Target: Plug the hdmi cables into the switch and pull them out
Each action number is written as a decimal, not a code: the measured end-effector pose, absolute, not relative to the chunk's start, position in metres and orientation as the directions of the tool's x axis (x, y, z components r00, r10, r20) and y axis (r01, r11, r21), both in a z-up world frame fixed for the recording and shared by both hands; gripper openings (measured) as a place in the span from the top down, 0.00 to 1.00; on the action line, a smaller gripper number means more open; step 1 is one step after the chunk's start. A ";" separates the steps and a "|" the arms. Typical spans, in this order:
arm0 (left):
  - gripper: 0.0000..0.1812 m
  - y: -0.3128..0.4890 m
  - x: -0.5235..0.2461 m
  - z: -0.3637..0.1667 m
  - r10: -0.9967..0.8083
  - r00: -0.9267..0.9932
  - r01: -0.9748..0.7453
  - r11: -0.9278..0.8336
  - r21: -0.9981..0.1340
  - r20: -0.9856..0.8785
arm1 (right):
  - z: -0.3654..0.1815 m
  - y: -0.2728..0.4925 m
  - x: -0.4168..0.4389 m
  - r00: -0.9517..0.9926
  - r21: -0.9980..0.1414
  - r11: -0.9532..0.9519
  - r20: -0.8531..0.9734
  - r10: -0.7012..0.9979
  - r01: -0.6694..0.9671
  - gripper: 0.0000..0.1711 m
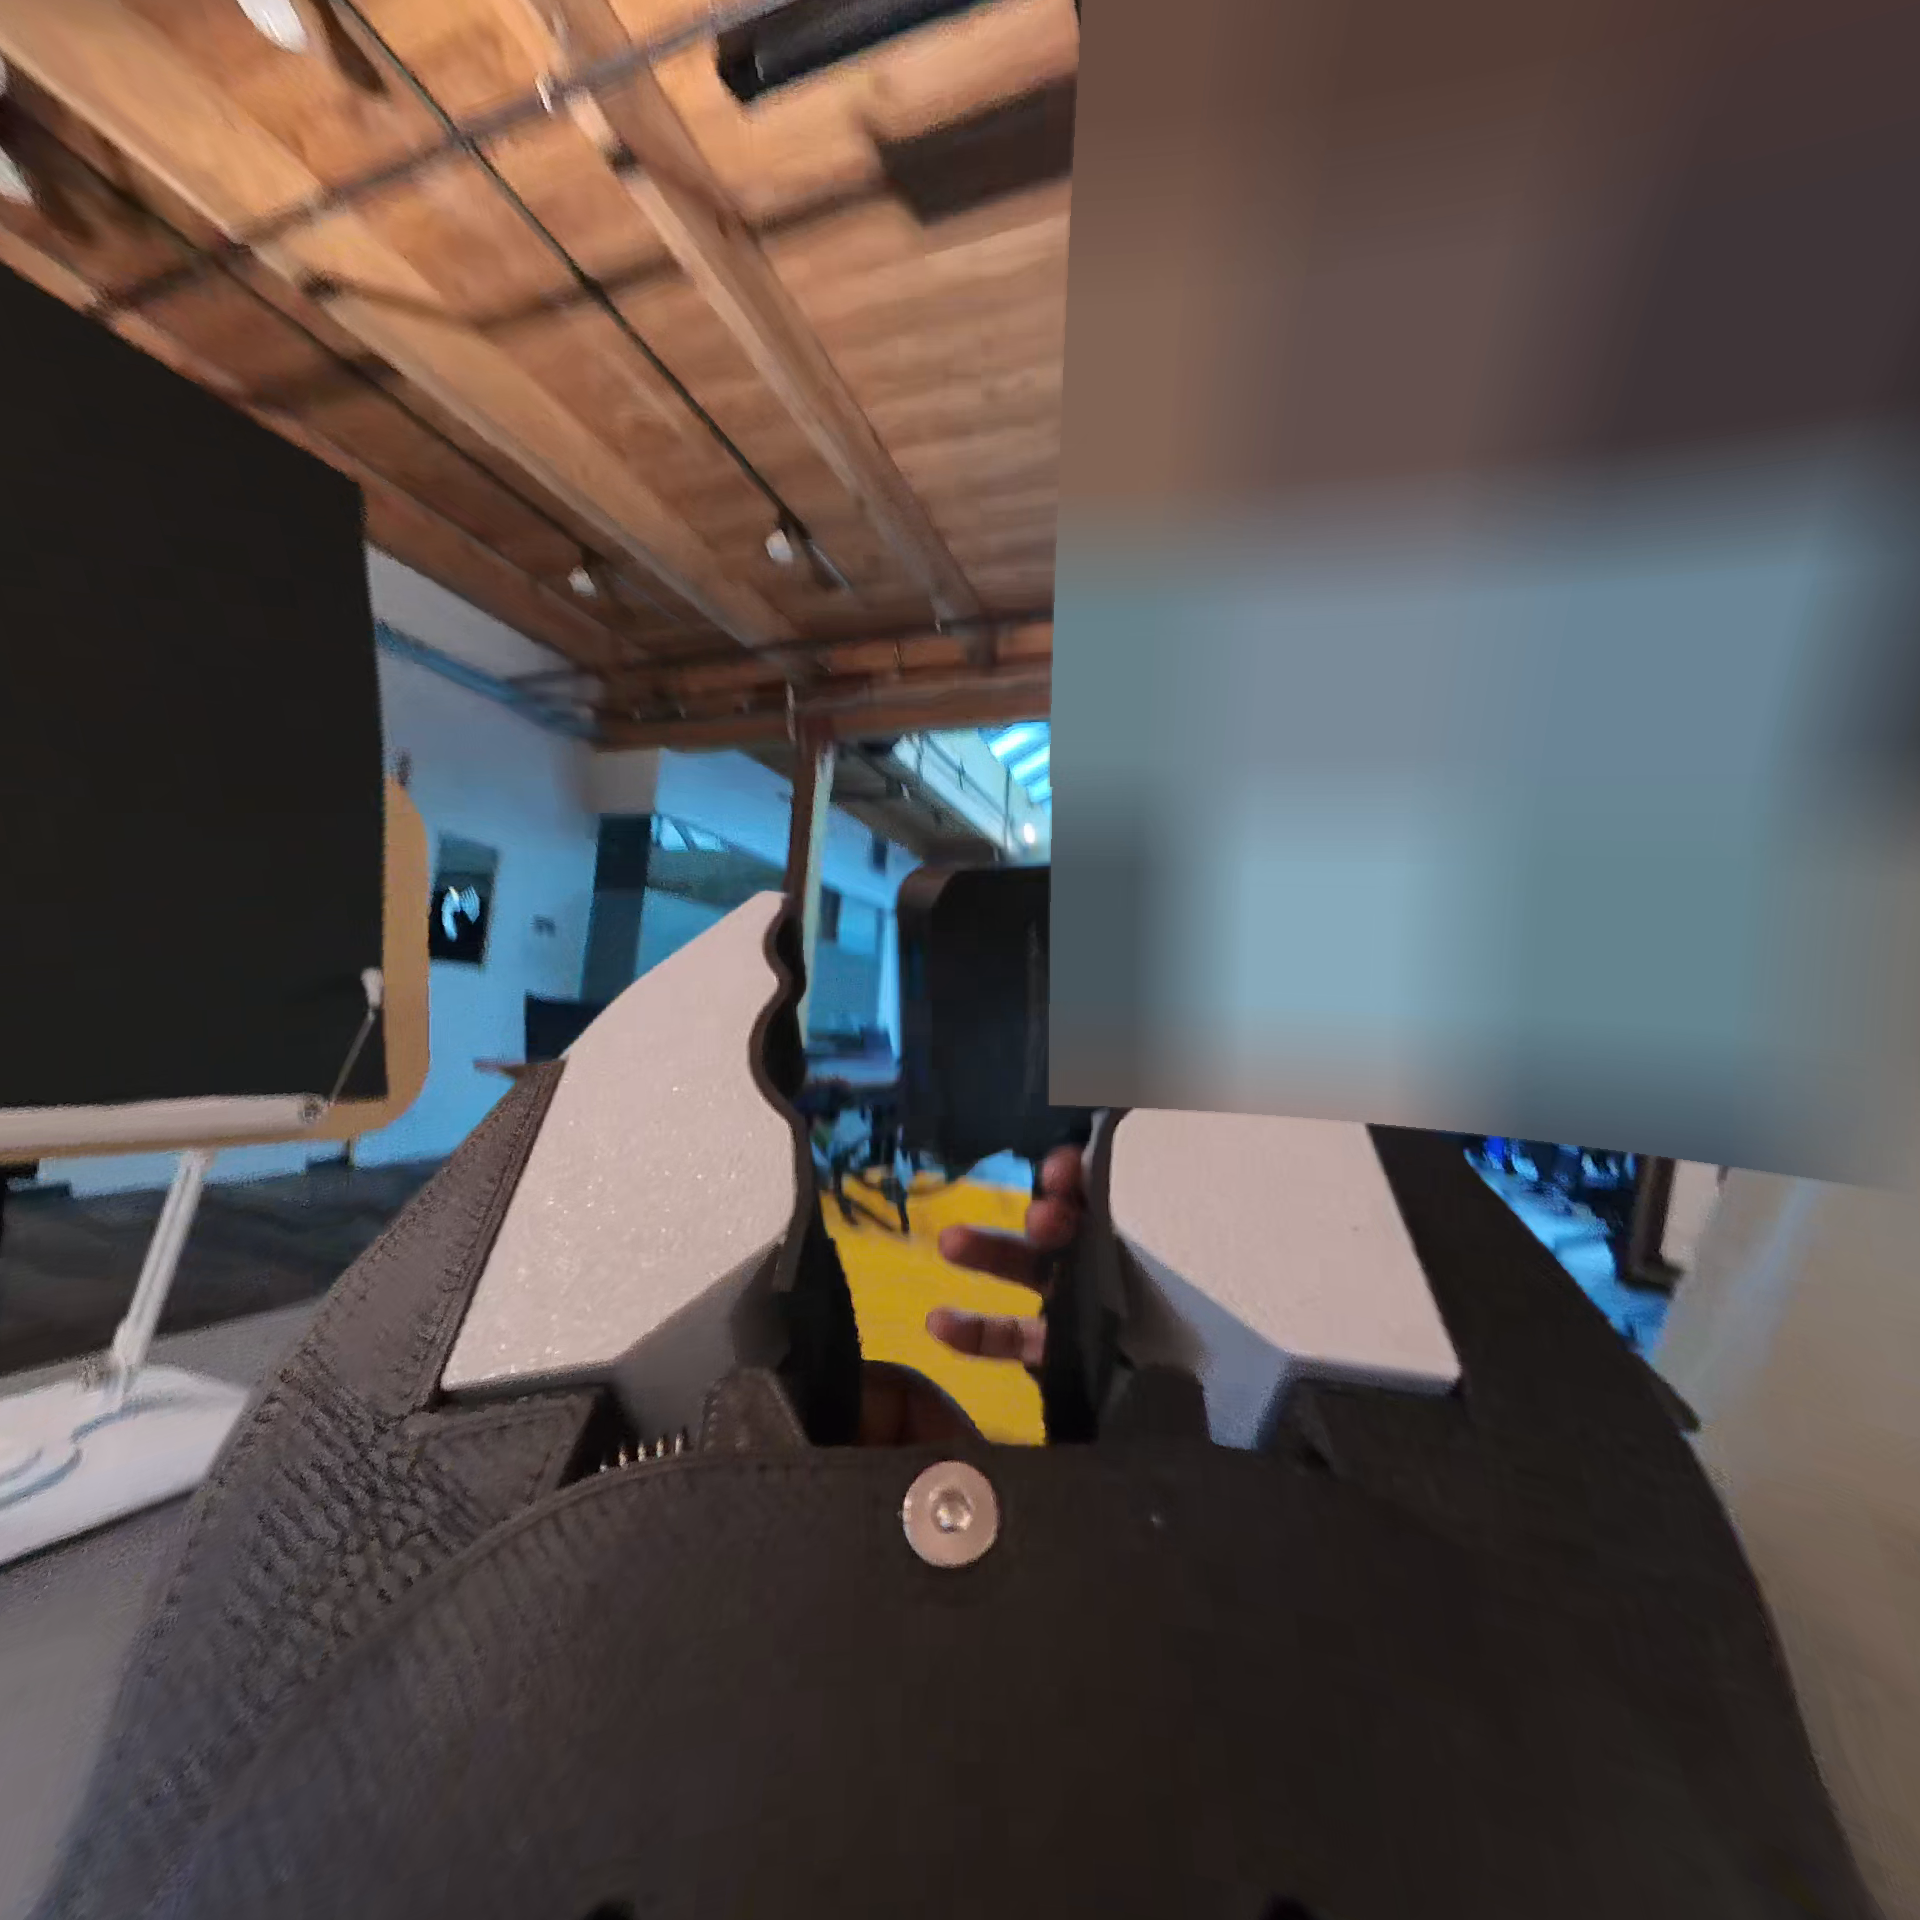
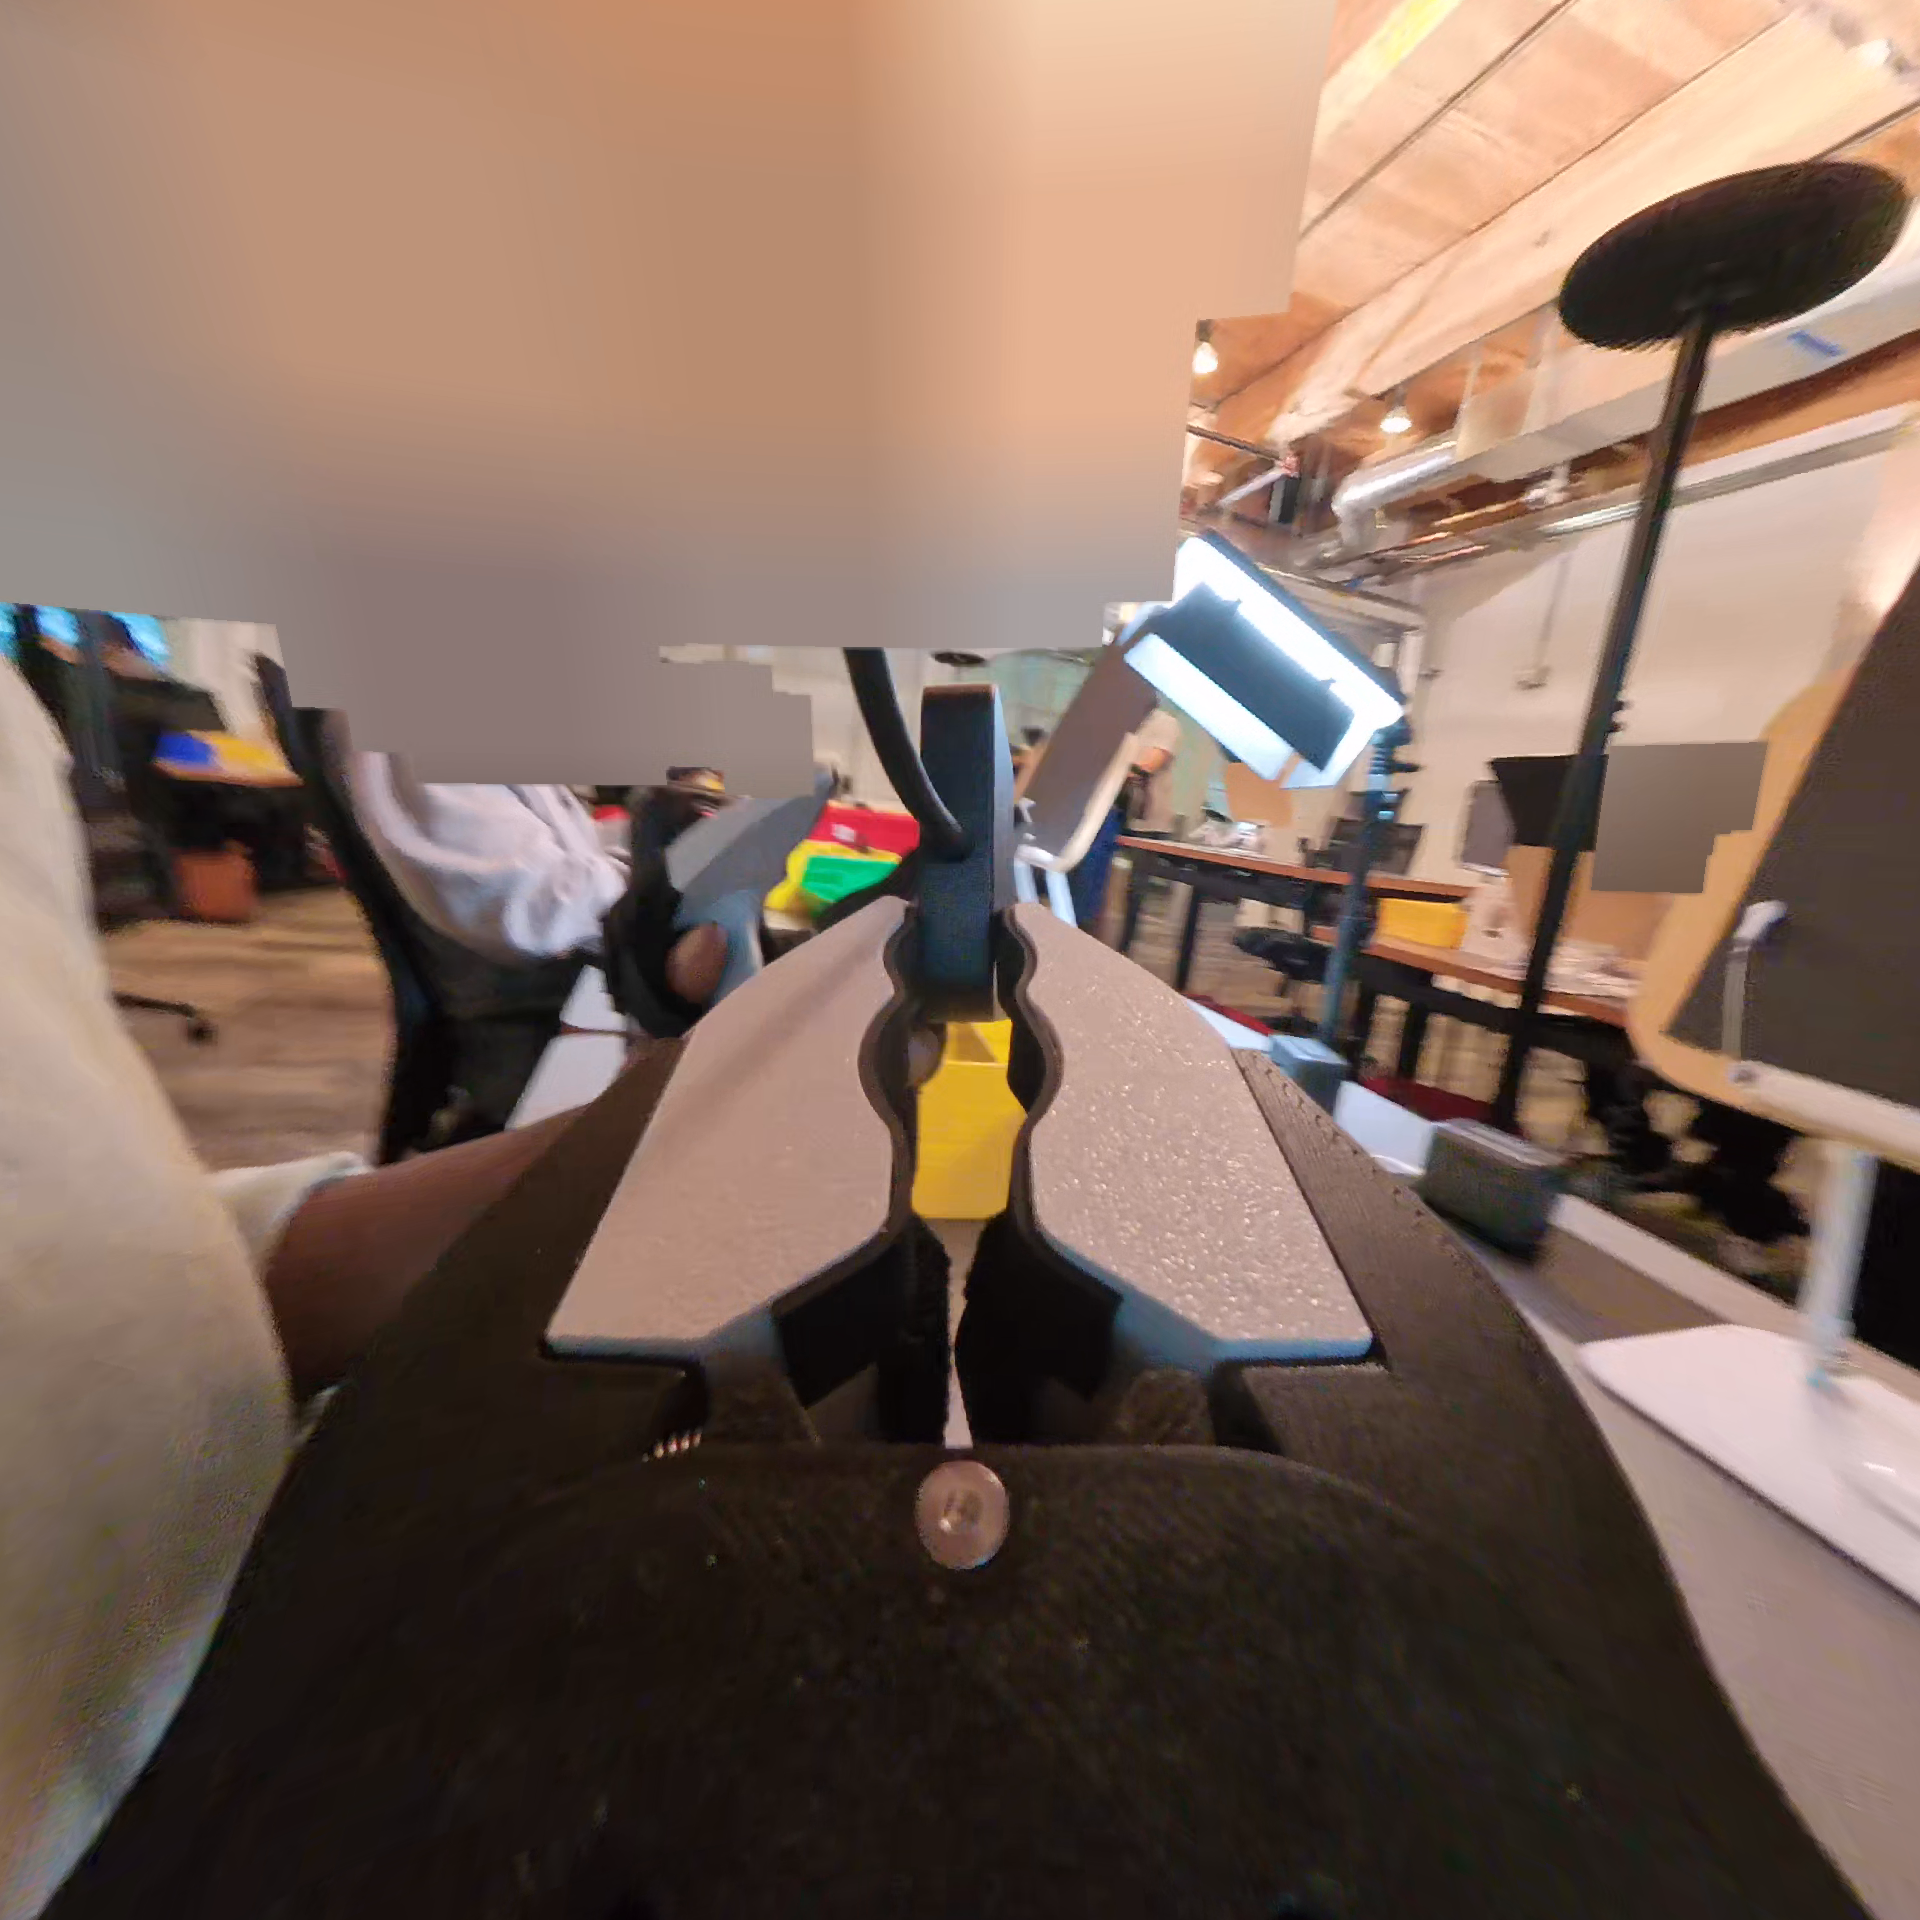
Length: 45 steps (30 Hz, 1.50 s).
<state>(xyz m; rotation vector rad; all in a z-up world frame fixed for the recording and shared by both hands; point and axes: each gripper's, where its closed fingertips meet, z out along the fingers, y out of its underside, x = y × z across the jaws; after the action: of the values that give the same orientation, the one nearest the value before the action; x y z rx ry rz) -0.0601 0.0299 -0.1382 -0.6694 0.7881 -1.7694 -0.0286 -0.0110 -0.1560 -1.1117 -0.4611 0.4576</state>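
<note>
My right gripper (image 2: 954, 935) is shut on a black HDMI plug (image 2: 956, 831), which stands upright between the fingertips. Its black cable (image 2: 883, 748) curves up and to the left from the plug. My left gripper (image 1: 935, 1039) is open and empty and points up toward the wooden ceiling; a blurred patch hides its right fingertip. Through its gap I see a hand (image 1: 997, 1257) on a black body (image 1: 977, 997), probably the other gripper. The left gripper also shows in the right wrist view (image 2: 717, 883), at left. I cannot make out the switch for certain.
A dark panel on a white stand (image 1: 187, 727) is at the left, and it also shows in the right wrist view (image 2: 1818, 935). A small dark grey box (image 2: 1496, 1184) lies on the grey table. A yellow bin (image 2: 966, 1122), a black pole with a disc (image 2: 1735, 249) and a light panel (image 2: 1268, 675) are ahead.
</note>
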 end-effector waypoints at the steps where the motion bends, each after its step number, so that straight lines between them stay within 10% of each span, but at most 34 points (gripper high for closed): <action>1: 0.69 0.030 -0.058 -0.145 -0.947 -0.315 0.537 -0.233 -0.811 0.064 | -0.157 -0.015 -0.026 0.787 -0.919 0.353 0.084 0.611 -0.176 0.92; 12: 0.91 0.000 -0.039 -0.170 -0.908 -0.417 0.306 -0.170 -0.937 0.028 | -0.179 -0.022 -0.020 0.650 -0.948 0.213 0.008 0.760 -0.238 0.92; 21: 0.93 0.064 -0.033 -0.192 -0.807 -0.122 0.562 -0.536 -0.630 0.577 | -0.195 0.015 0.013 0.921 -0.895 0.323 0.366 0.134 0.308 0.58; 36: 0.85 0.023 -0.018 -0.200 -0.953 -0.048 0.407 -0.292 -0.866 0.299 | -0.226 0.015 0.003 0.820 -0.885 0.032 0.443 0.363 0.464 0.61; 45: 0.79 0.069 -0.088 -0.192 -0.981 0.192 0.211 0.026 -0.977 0.016 | -0.357 -0.033 0.031 0.667 -0.602 -0.435 0.229 0.709 0.669 0.61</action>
<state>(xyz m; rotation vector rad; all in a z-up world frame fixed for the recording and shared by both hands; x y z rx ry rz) -0.0877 0.0694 -0.1917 -1.1335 0.9154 -1.1569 0.0306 -0.0331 -0.3565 -2.2016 -1.0588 0.0761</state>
